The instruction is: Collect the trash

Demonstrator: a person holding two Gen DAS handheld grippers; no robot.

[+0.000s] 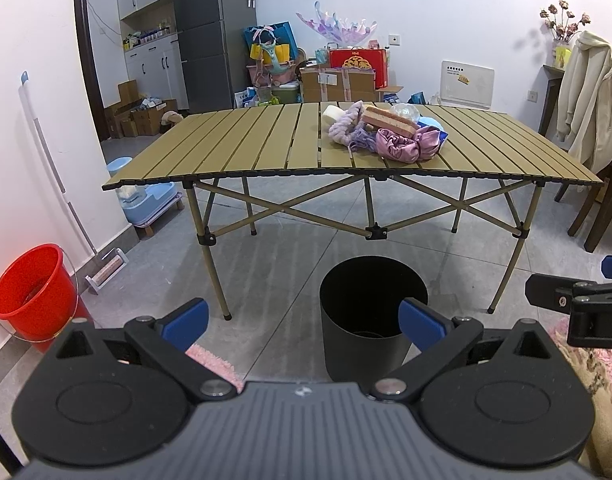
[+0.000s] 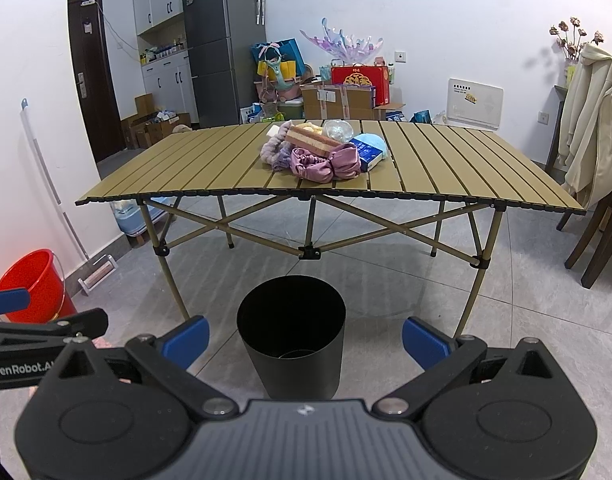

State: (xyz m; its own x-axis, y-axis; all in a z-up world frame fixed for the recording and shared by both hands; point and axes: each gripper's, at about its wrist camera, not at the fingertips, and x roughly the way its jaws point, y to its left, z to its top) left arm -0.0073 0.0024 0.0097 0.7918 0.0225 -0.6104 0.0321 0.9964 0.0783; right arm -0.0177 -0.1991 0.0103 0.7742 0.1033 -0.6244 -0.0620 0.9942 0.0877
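pile of trash on folding table: ahead and above both grippers, well apart, long axis running left-right | right gripper spread wide, empty, nearer | left gripper likewise | black bin on floor directly ahead, in the way

slatted folding table | heap of items mid-top | black bin on tiled floor
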